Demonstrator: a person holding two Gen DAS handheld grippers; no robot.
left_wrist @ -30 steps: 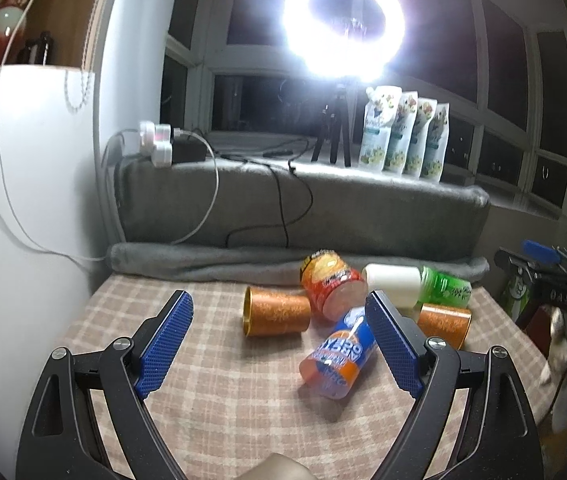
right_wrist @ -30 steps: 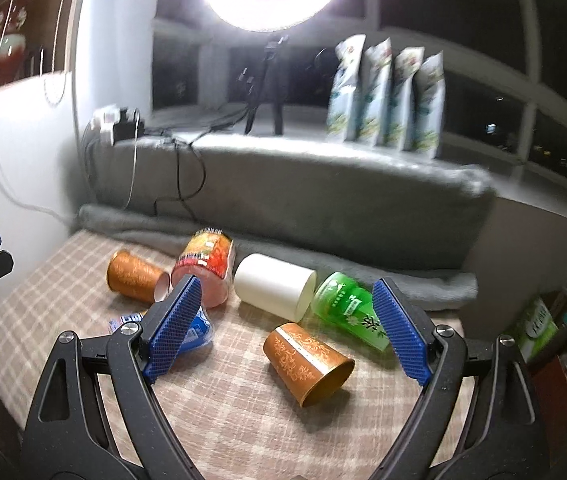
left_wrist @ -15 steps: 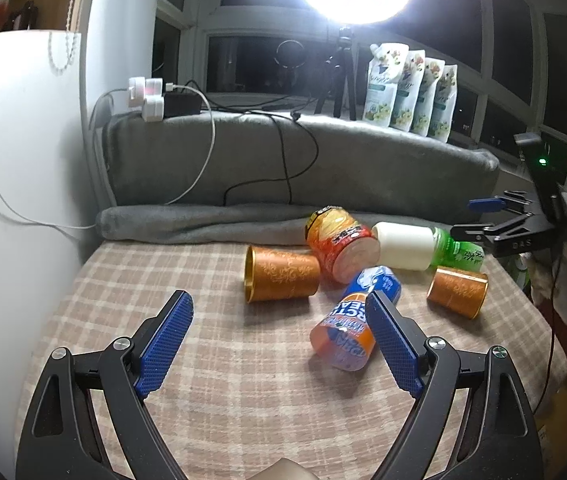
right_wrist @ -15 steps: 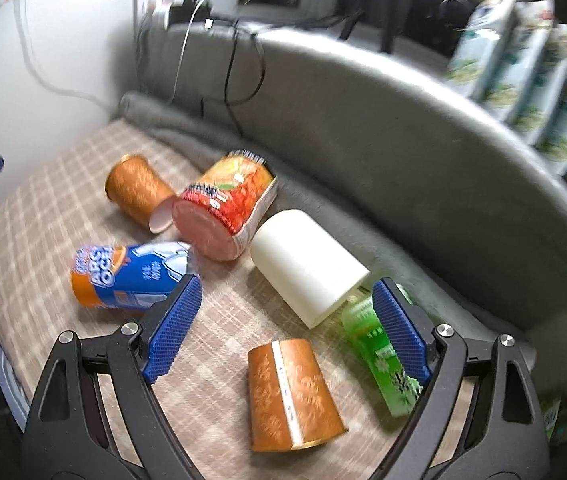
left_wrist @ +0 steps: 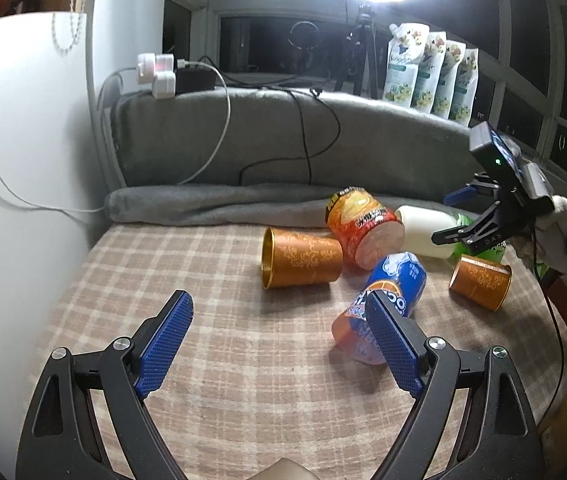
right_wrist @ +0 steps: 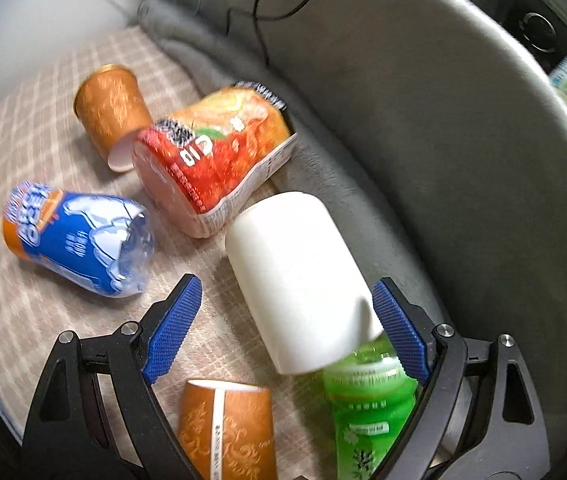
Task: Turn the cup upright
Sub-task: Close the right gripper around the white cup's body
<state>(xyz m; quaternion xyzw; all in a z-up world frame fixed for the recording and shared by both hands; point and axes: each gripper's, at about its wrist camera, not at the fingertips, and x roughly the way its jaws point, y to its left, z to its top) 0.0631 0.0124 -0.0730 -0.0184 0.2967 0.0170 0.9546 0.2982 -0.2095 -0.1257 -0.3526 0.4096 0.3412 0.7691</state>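
Several cups lie on their sides on the checked cloth (left_wrist: pixel 219 344). A white cup (right_wrist: pixel 299 276) lies between the fingers of my open right gripper (right_wrist: pixel 283 328), which hovers above it. It also shows in the left wrist view (left_wrist: pixel 423 230). A green cup (right_wrist: pixel 367 400) lies partly under it. Two orange cups (left_wrist: pixel 299 258) (left_wrist: pixel 479 282), a red cup (left_wrist: pixel 363 226) and a blue cup (left_wrist: pixel 383 300) lie nearby. My left gripper (left_wrist: pixel 279 344) is open and empty over the cloth, short of the cups. The right gripper (left_wrist: pixel 479 220) appears at the right of the left wrist view.
A grey blanket (left_wrist: pixel 283 148) covers the ledge behind the cups, with cables and a power strip (left_wrist: pixel 179 78) on it. A white wall (left_wrist: pixel 15 160) stands at the left. Pouches (left_wrist: pixel 427 68) and a ring light tripod (left_wrist: pixel 363 52) stand on the sill.
My right gripper has come down and forward over the white cup, which now lies between its fingers. My left gripper has stayed about where it was, tilting down slightly.
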